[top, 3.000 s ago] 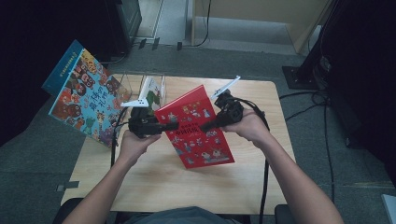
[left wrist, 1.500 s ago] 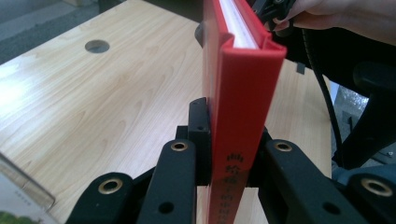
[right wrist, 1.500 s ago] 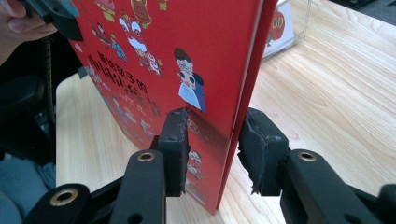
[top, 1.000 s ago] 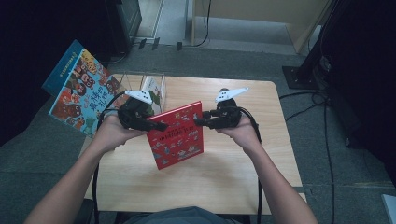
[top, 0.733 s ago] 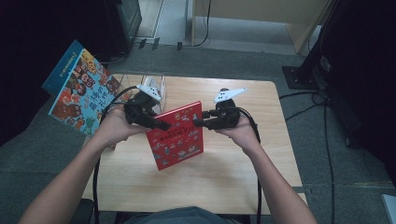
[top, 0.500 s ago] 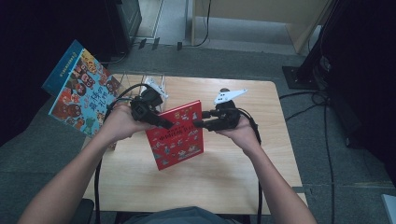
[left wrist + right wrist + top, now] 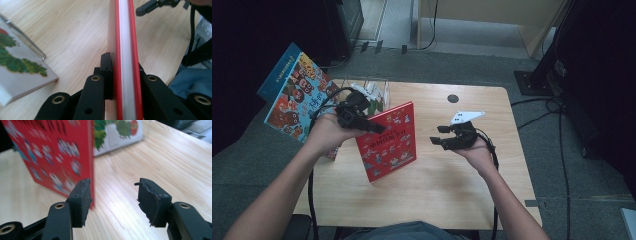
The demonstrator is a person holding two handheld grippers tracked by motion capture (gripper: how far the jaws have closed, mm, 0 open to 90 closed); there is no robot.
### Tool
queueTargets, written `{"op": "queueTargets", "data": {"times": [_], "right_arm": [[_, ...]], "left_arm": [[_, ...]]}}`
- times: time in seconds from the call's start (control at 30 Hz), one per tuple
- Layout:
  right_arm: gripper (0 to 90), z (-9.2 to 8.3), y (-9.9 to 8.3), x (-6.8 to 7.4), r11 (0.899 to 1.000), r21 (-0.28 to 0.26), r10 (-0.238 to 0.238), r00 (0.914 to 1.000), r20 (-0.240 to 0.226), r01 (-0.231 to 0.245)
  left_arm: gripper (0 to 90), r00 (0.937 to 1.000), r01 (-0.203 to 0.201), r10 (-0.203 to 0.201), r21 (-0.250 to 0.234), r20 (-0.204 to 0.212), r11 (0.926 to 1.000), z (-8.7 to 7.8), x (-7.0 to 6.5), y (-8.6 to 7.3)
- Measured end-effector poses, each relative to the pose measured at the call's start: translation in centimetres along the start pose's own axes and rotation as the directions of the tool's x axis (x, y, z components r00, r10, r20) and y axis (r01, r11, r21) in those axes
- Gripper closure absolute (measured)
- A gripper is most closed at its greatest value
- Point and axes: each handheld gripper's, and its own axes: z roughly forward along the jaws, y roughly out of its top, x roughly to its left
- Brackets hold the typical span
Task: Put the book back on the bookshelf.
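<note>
One red book (image 7: 388, 141), cover writing unreadable

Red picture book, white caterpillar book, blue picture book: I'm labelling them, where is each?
Red picture book (image 7: 388, 142): high view, front cover.
White caterpillar book (image 7: 20, 62): left gripper view, cover.
Blue picture book (image 7: 294, 92): high view, cover.

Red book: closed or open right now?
Closed. The left gripper view looks along the red book edge-on: both covers lie flat against the white page block, clamped between the left tool's jaws.
</note>
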Motion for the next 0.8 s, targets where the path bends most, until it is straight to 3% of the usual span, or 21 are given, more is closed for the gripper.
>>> {"op": "queueTargets", "data": {"times": [0.23,0.33,0.53,0.7,0.8], "right_arm": [[43.4,0.9,-2.5,-1.2,0.995,0.067,0.066,0.9974,0.028,-0.068],[40.5,1.3,-3.3,-1.5,0.996,0.060,0.069,0.9968,0.041,-0.071],[38.0,2.4,-4.5,-2.0,0.990,0.117,0.068,0.9959,0.059,-0.075],[38.1,2.9,-4.7,-2.6,0.991,0.102,0.082,0.9938,0.074,-0.090],[37.8,3.3,-5.0,-3.0,0.990,0.116,0.066,0.9912,0.115,-0.080]], "left_arm": [[80.2,0.9983,0.055,-0.056,-0.042,-0.014,0.9976,-2.0,0.9,-1.6],[80.2,0.9970,0.076,-0.077,-0.048,-0.013,0.9959,-2.8,1.3,-2.3],[80.2,0.9922,0.114,-0.117,-0.071,-0.041,0.9909,-4.5,1.7,-4.0],[80.1,0.9850,0.154,-0.160,-0.094,-0.064,0.9836,-5.6,2.1,-5.4],[80.1,0.9807,0.172,-0.180,-0.104,-0.075,0.9796,-6.2,2.3,-6.1]]}}
